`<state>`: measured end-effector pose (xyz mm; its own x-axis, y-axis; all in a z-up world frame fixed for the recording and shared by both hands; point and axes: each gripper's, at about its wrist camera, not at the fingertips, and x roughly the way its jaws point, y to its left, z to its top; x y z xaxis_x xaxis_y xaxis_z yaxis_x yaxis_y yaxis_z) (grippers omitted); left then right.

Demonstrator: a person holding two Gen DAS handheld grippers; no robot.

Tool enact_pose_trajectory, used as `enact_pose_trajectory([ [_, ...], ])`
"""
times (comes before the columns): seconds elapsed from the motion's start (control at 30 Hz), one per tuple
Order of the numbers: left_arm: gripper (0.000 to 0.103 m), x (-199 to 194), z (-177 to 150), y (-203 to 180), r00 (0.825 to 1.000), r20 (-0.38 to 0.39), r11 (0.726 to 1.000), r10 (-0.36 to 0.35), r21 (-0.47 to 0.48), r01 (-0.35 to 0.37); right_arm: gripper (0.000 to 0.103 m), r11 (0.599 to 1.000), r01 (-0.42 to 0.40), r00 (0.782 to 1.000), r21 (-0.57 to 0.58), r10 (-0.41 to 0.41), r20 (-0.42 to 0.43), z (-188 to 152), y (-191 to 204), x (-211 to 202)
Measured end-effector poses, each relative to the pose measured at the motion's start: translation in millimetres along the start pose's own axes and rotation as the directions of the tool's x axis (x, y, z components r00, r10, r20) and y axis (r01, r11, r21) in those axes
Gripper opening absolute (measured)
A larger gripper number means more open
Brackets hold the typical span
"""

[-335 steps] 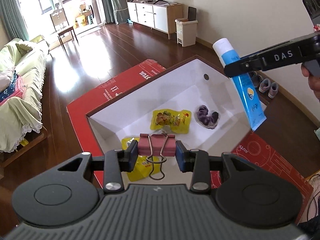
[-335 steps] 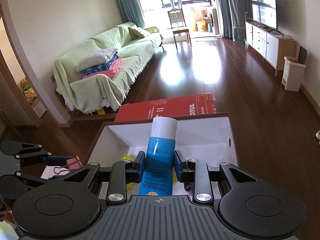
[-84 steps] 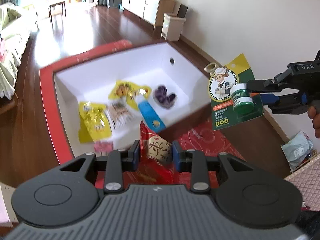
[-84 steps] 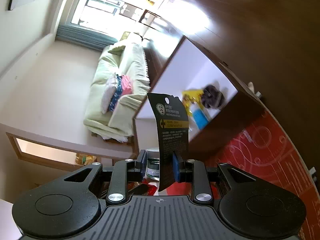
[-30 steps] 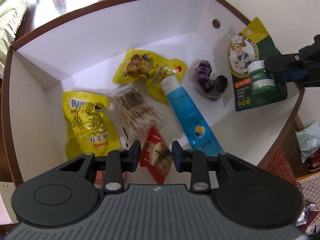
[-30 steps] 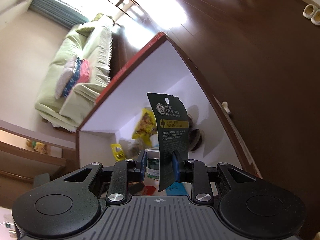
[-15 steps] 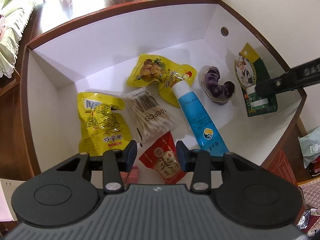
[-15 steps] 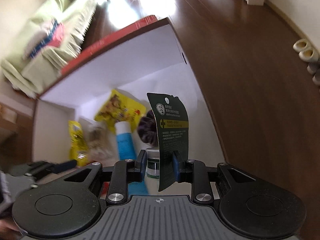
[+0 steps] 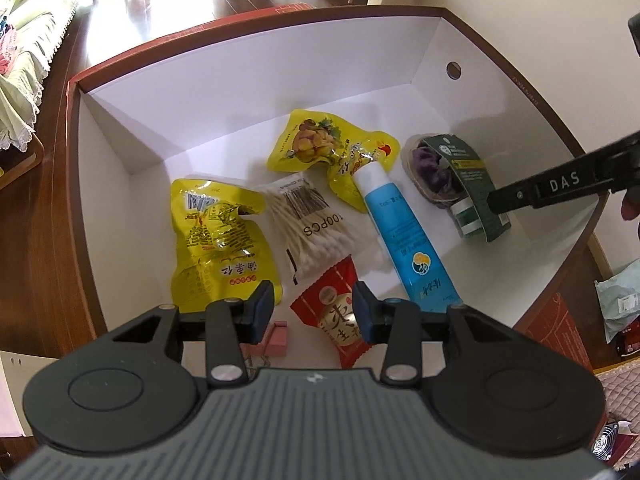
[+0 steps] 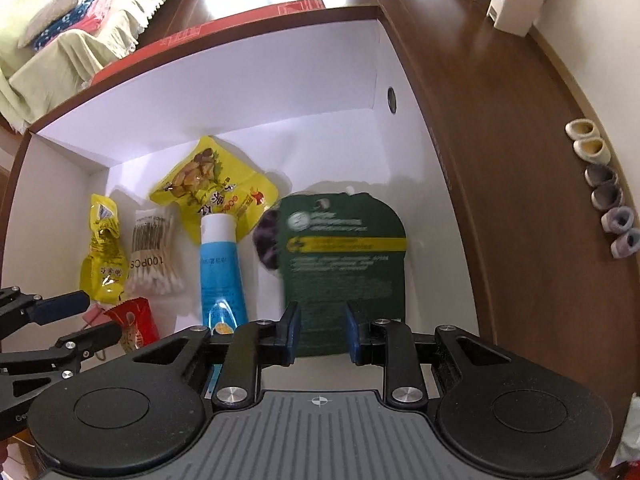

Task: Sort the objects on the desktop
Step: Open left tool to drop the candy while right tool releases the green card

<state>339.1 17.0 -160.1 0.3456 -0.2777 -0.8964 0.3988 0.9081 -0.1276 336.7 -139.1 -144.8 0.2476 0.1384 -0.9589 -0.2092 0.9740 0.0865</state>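
Note:
A white box [image 9: 280,80] with a brown rim holds the sorted items. In the left wrist view my left gripper [image 9: 313,314] is open just above a red snack packet [image 9: 340,320] that lies on the box floor. My right gripper [image 10: 323,336] is also open. A dark green card with a small jar [image 9: 472,188] lies loose beyond it, face down and blurred in the right wrist view [image 10: 344,248], partly over a purple scrunchie [image 9: 430,168]. From the left wrist the right gripper [image 9: 552,188] reaches in from the right, its tip at the card.
Also in the box [image 10: 240,100] are two yellow snack bags [image 9: 218,248] [image 9: 328,148], a cotton swab pack [image 9: 316,228], a blue tube [image 9: 404,232] and a pink binder clip [image 9: 276,338]. A row of shoes [image 10: 608,196] and a bin [image 10: 514,8] stand on the wooden floor.
Both grippers have opened. The red packet stays on the box floor, and the green card has dropped out of the right gripper onto the scrunchie.

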Motion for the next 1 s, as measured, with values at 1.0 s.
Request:
enact_pose_trajectory([
  [1.0, 0.062, -67.4, -7.9, -20.3, 0.992, 0.065, 0.994, 0.111, -0.003, -0.111, 0.063, 0.988, -0.152, 0.974, -0.024, 0.154, 0.168, -41.3, -1.3, -70.4],
])
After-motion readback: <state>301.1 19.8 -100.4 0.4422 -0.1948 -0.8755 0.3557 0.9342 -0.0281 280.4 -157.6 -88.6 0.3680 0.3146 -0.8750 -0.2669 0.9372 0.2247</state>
